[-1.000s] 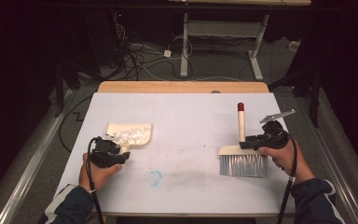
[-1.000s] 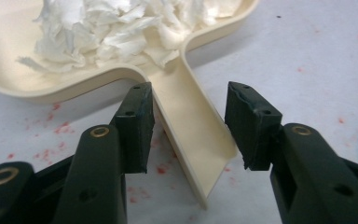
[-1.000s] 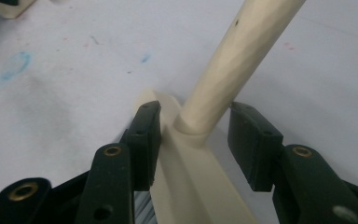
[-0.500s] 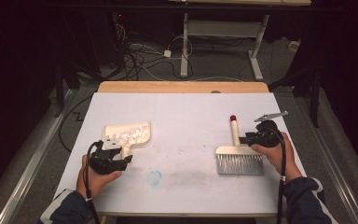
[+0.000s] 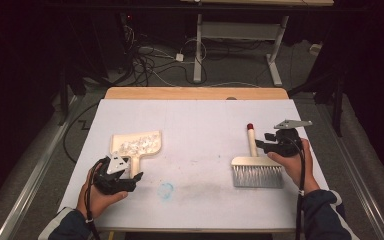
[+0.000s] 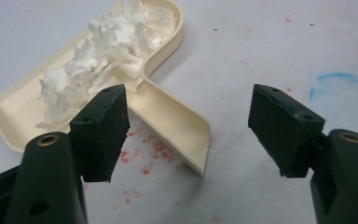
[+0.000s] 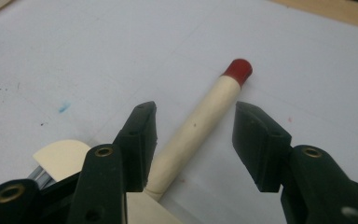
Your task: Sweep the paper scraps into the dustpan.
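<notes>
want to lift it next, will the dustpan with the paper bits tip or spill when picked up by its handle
Probably stiff: the dustpan looks like moulded plastic. Its white paper scraps look light and loose, heaped in the pan end, so tilting may spill them. The open-channel handle should give the pads edges to grip.

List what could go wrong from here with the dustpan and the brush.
1. The cream plastic dustpan holds loose white paper scraps; the open left gripper, jaws just opening around its handle, might nudge it and spill them.
2. The right gripper, jaws just opening, stands off the red-tipped cream brush handle; the brush may roll or shift.
</notes>
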